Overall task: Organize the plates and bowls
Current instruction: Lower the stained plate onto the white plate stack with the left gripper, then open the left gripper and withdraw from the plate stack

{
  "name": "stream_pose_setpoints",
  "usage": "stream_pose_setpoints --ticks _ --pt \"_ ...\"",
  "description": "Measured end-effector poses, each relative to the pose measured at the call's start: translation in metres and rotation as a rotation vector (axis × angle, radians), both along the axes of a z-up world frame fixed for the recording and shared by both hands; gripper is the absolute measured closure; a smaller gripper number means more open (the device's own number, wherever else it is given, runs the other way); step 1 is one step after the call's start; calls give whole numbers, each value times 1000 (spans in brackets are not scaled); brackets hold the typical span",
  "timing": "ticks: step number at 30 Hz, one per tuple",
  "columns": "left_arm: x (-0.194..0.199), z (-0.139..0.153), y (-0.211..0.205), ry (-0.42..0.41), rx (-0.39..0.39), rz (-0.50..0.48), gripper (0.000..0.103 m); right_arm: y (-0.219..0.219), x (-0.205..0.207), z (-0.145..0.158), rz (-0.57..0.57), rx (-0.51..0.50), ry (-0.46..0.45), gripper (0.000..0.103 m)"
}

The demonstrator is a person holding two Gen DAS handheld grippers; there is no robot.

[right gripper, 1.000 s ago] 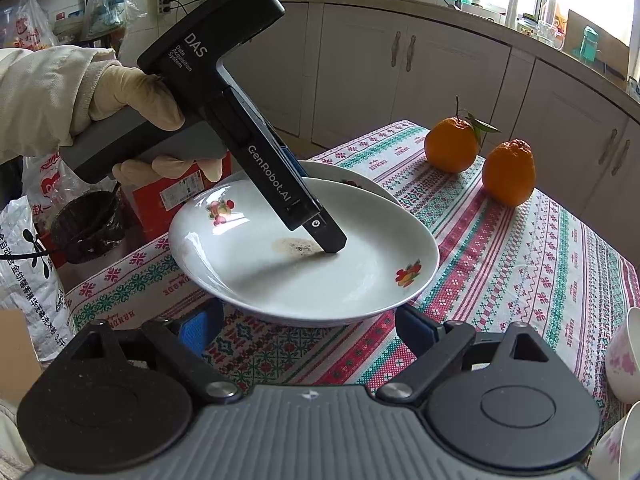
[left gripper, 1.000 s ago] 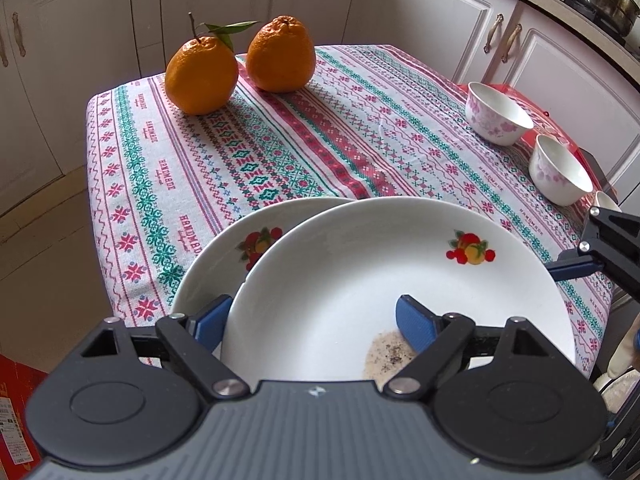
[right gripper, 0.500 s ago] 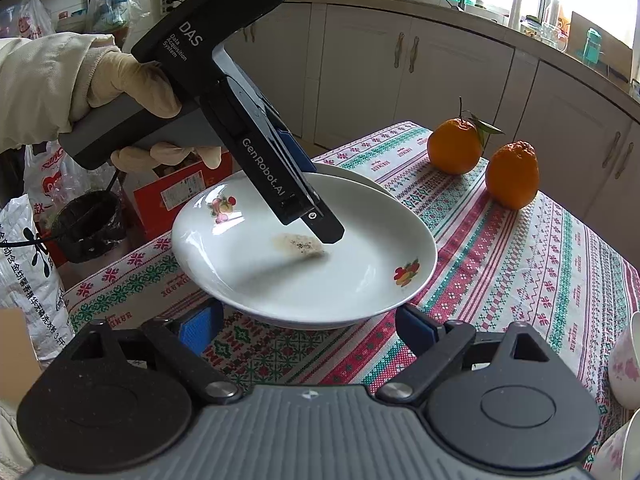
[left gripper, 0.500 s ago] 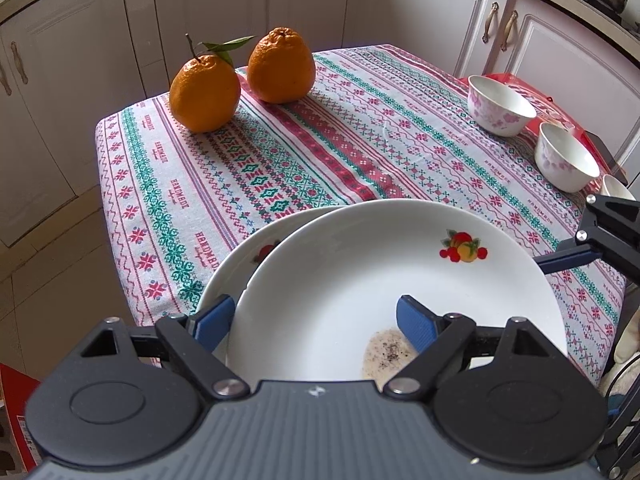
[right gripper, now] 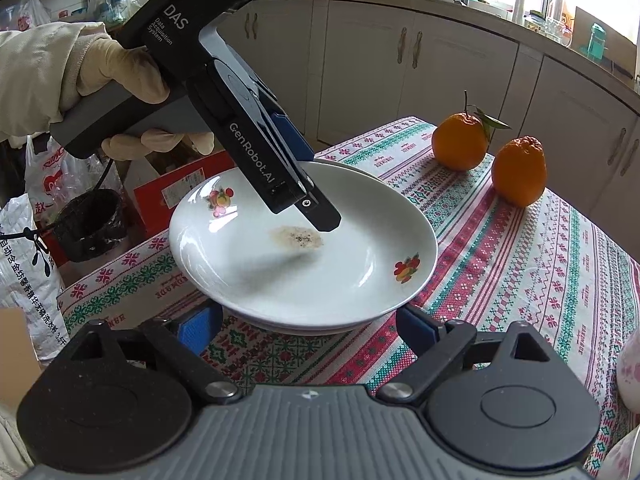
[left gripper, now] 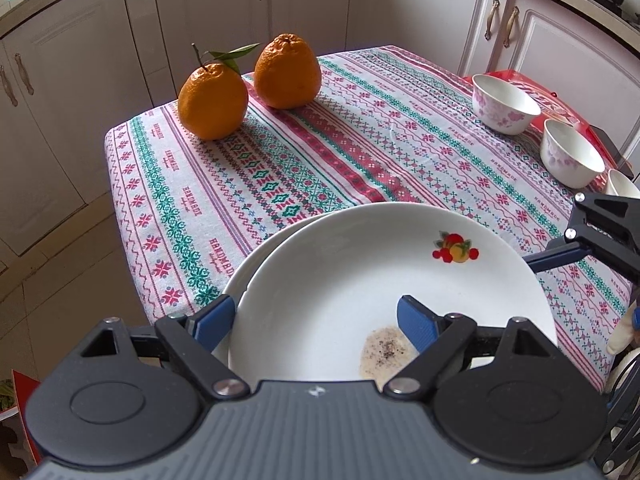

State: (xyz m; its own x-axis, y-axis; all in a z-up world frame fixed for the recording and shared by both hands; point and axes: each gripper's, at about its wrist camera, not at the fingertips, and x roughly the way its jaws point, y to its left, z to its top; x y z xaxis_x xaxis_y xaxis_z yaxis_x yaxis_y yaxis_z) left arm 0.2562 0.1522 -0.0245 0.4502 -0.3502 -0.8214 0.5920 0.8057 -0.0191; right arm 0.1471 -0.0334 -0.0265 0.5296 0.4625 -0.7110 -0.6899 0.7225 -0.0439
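**Stained plate on its twin, lower centre, both grippers apart**

Lower centre of the left wrist view: round white ceramic plate with a small fruit print (left gripper: 360,280), stacked on a second white plate of the same kind (left gripper: 245,274). Only a thin crescent of the lower one showing at the left. Brownish, speckled stain (left gripper: 386,350) in the well of the upper plate, near its lower edge.

Left gripper (left gripper: 316,322) with jaws well apart, clamped on nothing. Straddling the near-left rim of the upper plate: one blue pad just outside the rim, the other over the well, just beside the stain. Seen in the right wrist view slanting down from the upper left, gripped by a hand in a pale glove (right gripper: 116,80), with one dark fingertip (right gripper: 324,218) just above the stain.

Right gripper (right gripper: 308,328) also with jaws apart and holding nothing, its blue pads low at either side of the plates' near edge, not touching them.

Under the stack, a striped red, green and white patterned tablecloth (left gripper: 320,152). Upper left of the left wrist view: two oranges (left gripper: 212,100), one with a leafy stem. Upper right edge: two white bowls with pink flowers (left gripper: 505,104), well apart from the plates. Beyond, cream kitchen cabinets (left gripper: 440,20).
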Motion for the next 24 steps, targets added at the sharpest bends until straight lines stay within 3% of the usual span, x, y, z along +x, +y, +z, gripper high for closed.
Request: stream_pose_setpoints --ticks 12,24 --pt "2 1 0 -37 27 11 10 -1 1 -1 -4 10 6 2" --pt "-8 5 2 -68 5 35 10 -18 -5 5 -66 -1 -6 0"
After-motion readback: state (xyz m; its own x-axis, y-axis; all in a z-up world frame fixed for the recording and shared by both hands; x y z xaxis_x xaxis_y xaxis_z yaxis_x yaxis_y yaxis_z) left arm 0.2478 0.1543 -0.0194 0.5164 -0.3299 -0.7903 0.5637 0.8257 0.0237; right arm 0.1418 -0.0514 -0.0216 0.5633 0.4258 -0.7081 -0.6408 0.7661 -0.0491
